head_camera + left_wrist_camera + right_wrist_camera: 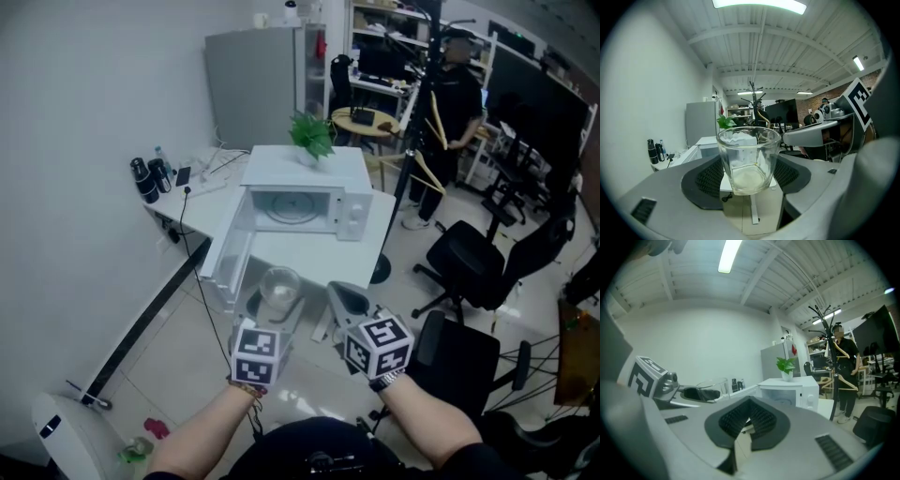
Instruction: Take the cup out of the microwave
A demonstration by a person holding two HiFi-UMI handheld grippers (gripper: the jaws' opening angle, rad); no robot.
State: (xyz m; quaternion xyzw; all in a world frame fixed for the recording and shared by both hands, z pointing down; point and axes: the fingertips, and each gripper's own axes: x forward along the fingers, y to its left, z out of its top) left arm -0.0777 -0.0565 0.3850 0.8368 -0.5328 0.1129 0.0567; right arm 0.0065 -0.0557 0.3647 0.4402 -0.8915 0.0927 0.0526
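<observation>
Cup (pixel 279 284) is already out of the microwave (pixel 349 178). It is a clear glass that looks empty, held upright between the pads of the left tongs (pixel 277 306), whose jaws stand wide against its sides. It hangs in the air just off the near edge of the counter (pixel 323 248), apart from the oven. The door (pixel 230 251) stands open, and the cavity (pixel 292 206) shows only its turntable. The right tongs (pixel 343 298) hover just beside the cup, jaws together with nothing between them. The removal itself looks done. What seems left is setting the cup down somewhere, and perhaps shutting the door, though the task does not ask for that.
</observation>
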